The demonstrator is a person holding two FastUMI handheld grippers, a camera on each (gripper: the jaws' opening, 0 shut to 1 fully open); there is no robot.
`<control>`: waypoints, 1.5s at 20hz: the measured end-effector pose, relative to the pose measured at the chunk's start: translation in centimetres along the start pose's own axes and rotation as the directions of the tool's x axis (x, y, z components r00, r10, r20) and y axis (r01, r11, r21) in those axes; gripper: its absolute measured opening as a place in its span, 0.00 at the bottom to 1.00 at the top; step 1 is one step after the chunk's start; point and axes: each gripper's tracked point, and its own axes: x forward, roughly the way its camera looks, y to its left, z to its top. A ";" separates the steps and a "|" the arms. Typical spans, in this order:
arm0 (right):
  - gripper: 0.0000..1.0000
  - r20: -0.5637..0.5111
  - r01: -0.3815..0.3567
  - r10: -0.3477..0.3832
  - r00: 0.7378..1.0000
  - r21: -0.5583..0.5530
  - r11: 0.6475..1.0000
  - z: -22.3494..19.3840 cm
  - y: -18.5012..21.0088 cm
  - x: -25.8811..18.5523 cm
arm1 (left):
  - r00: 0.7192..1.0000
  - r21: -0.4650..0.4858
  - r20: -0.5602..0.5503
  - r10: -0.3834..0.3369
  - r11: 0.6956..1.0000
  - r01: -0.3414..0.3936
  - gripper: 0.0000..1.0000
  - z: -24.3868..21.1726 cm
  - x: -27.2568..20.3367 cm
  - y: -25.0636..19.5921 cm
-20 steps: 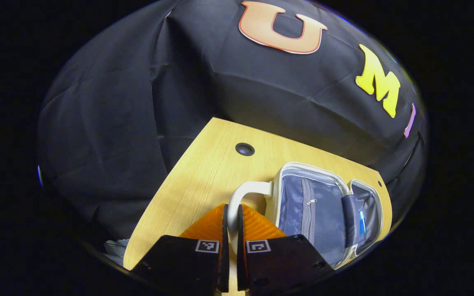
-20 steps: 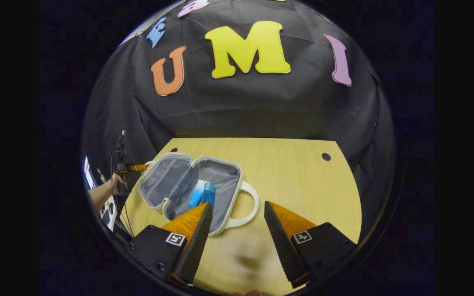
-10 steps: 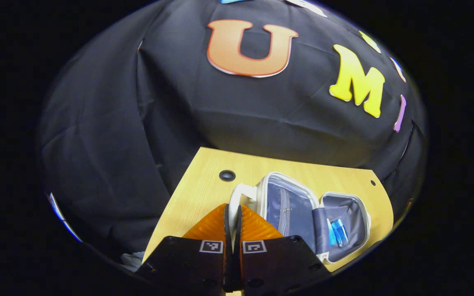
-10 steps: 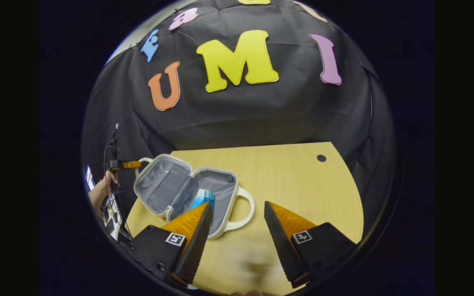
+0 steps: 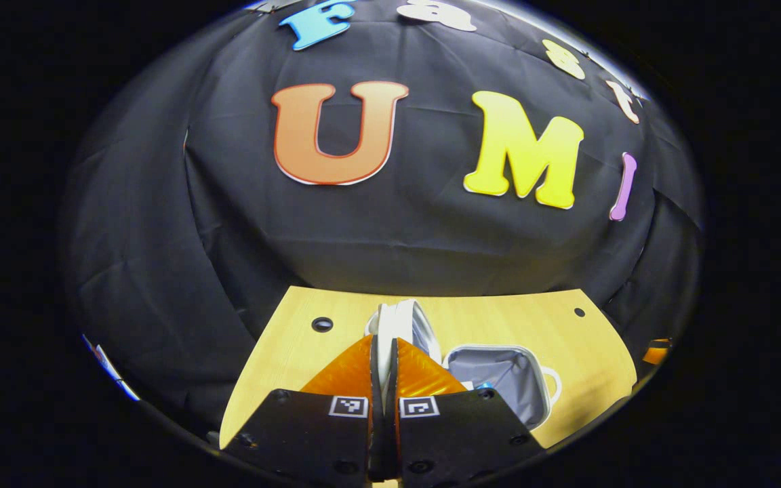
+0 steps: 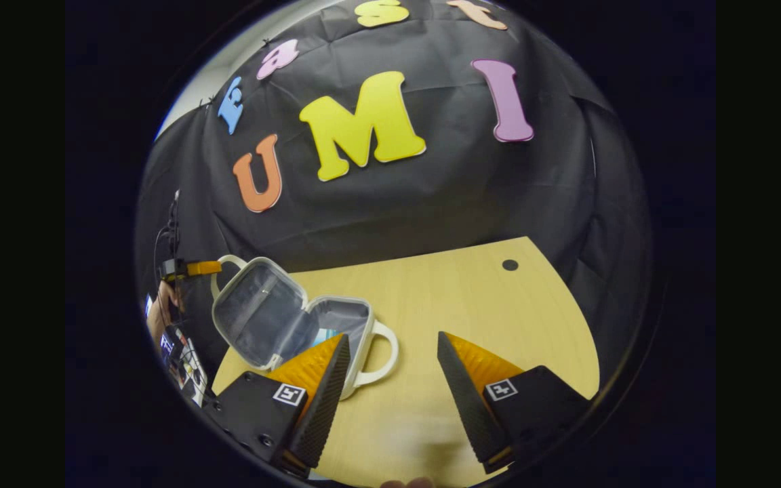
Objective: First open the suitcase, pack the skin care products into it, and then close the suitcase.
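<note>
The suitcase (image 6: 282, 325) stands half open on the worktop (image 6: 458, 298), and the left gripper (image 5: 384, 352) has its fingers closed on the lid handle (image 6: 222, 263). The right gripper (image 6: 390, 346), fingers wide apart and holding nothing, hides most of the blue skin care products (image 6: 324, 335) inside.

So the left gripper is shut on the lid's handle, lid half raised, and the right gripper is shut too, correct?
Not quite: the right gripper is open, its fingers spread above the table in the right gripper view. The left gripper is shut on the lid's handle, lid half raised.

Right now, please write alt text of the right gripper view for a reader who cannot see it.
A small suitcase lies half open on a wooden table, its lid handle held up by the left gripper. The right gripper hovers open near it.
</note>
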 end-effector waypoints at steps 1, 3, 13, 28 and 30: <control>0.78 0.019 0.012 -0.012 1.000 -0.013 1.000 0.3 -0.7 -0.5 | 1.000 0.017 0.011 0.006 1.000 -0.006 0.03 0.3 -0.4 -1.2; 0.78 0.060 0.032 -0.030 0.998 -0.041 0.999 1.2 -1.9 -1.2 | 1.000 0.044 0.026 0.003 0.999 -0.004 0.03 0.7 -1.3 -4.2; 0.75 0.109 0.084 -0.075 0.991 -0.080 0.993 2.4 -7.1 -3.8 | 0.992 0.156 0.037 -0.121 0.981 0.114 0.03 -3.6 -1.0 -22.4; 0.80 0.064 0.230 -0.225 0.972 -0.092 0.969 1.7 -14.5 -6.2 | 0.957 0.229 -0.154 -0.245 0.934 0.276 0.03 -15.8 4.4 -32.6; 0.77 0.054 0.241 -0.237 0.970 -0.094 0.966 1.6 -14.9 -6.2 | 0.951 0.239 -0.174 -0.256 0.926 0.292 0.03 -17.0 5.5 -33.1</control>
